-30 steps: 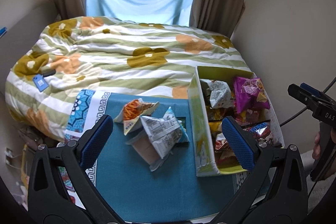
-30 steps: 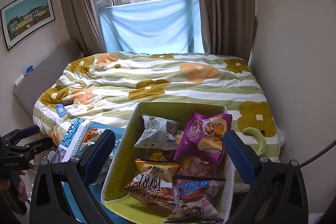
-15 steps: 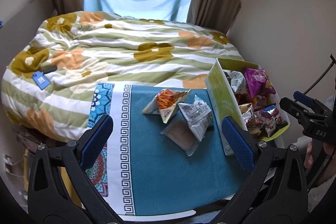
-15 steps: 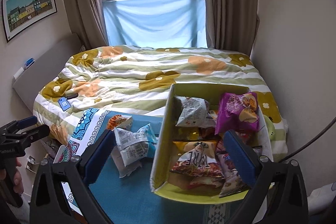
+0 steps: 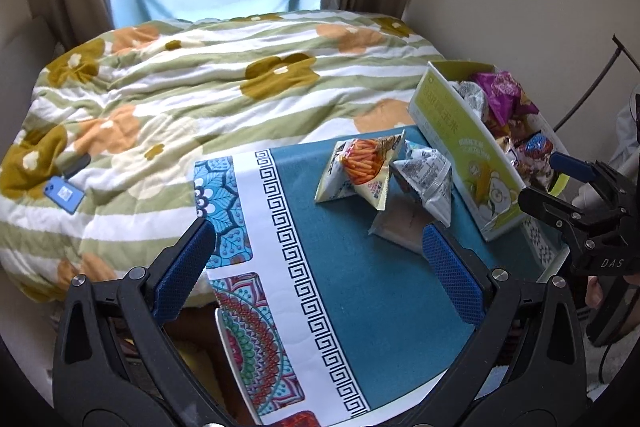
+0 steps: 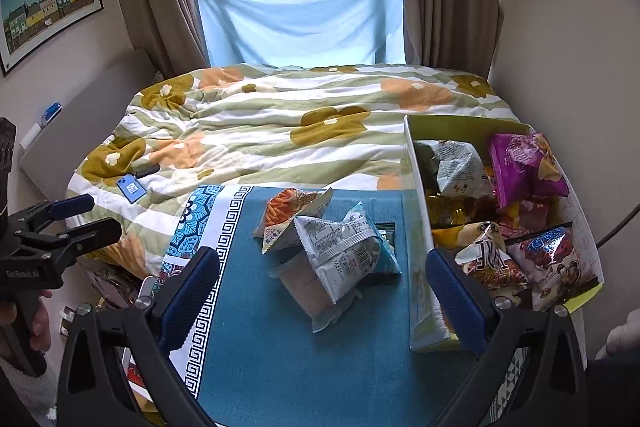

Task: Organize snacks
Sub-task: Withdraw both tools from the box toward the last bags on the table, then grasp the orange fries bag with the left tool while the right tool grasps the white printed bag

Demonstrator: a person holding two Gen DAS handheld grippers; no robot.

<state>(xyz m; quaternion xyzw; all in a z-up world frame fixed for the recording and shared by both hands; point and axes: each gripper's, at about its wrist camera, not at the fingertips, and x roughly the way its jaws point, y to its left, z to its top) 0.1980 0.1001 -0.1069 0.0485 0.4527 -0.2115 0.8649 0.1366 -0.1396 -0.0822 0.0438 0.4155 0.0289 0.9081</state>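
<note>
A small pile of snack bags lies on the teal cloth (image 6: 280, 359): an orange-stick bag (image 6: 294, 211), a grey-white bag (image 6: 340, 251) and a brownish flat pack (image 6: 308, 287). The same pile shows in the left wrist view (image 5: 384, 179). A green cardboard box (image 6: 418, 227) at the right holds several snack bags, among them a purple one (image 6: 524, 167). My right gripper (image 6: 320, 291) is open and empty, held back over the cloth in front of the pile. My left gripper (image 5: 316, 263) is open and empty, left of the pile.
A bed with a flowered striped quilt (image 6: 300, 115) lies behind the cloth. A blue phone (image 6: 130, 190) rests on the quilt at left. The wall stands close on the right of the box. The curtained window (image 6: 296, 11) is at the far end.
Both grippers have swung left and pulled back. The box has slid toward the right of both views and the loose pile is now central. Both grippers stay open.
</note>
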